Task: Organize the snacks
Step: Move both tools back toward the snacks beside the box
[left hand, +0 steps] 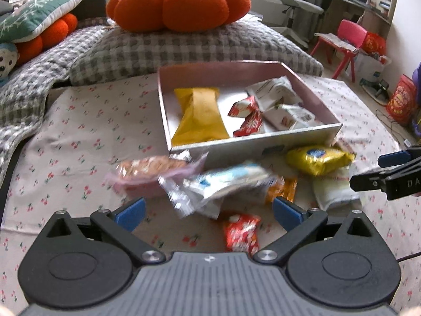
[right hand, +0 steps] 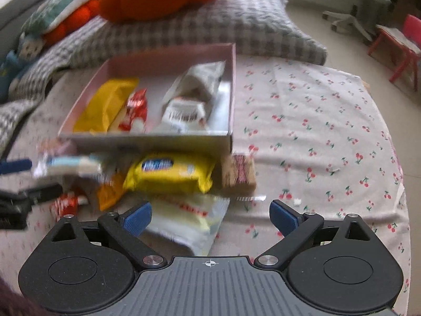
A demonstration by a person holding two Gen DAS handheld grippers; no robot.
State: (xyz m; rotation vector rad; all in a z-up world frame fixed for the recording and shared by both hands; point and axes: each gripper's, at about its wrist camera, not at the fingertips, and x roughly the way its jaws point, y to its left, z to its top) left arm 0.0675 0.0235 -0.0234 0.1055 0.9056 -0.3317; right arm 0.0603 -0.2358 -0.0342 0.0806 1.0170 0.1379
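Note:
A pink box lies on the cherry-print sheet and holds a yellow packet, red-and-white packets and white packets. In front of it lies a loose heap: a pink biscuit pack, a silver-blue packet, a yellow pack, a pale yellow bag and a small red packet. My left gripper stands open just short of the heap. My right gripper is open over the pale bag, pads not touching it.
A checked grey quilt with an orange pumpkin cushion lies behind the box. An office chair, a red child's chair and red bags stand on the floor at the right. The bed edge runs along the right.

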